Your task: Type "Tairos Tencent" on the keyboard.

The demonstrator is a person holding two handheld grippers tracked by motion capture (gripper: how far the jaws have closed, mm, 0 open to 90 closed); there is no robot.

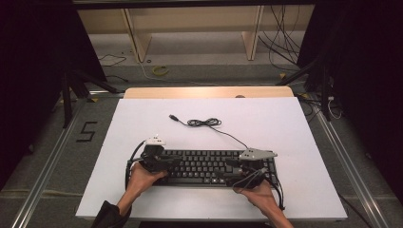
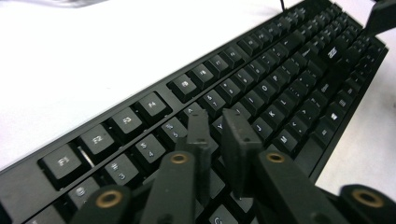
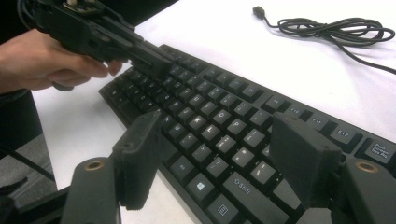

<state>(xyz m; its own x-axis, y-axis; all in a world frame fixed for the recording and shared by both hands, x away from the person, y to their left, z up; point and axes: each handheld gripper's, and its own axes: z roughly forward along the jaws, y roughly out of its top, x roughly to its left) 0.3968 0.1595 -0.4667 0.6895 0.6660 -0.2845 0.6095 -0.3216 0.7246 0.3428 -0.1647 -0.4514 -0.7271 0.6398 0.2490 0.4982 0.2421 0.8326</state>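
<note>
- A black keyboard lies flat on a white board that covers a table, toward the near edge of the board and roughly centred between its sides.
- A person's two hands come in from the bottom of the high view, each holding a gripper at one end of the keyboard.
- The left gripper sits over the left end of the keyboard. In the left gripper view its two black jaws stand nearly together, with just a thin gap between the tips, poised over the letter keys close to the number row. Nothing is gripped between them.
- The left hand wraps around that gripper's handle, just off the keyboard's left edge.
- The right gripper sits over the right end of the keyboard. In the right gripper view its jaws are spread wide, straddling the keys near the Shift key, one jaw beyond the keyboard's near edge and the other over the keys. They grasp nothing.
- The right hand holds its gripper from the near side of the keyboard.
- The keyboard's cable trails away from its back edge, coils loosely on the board, and ends in a free plug.
</note>
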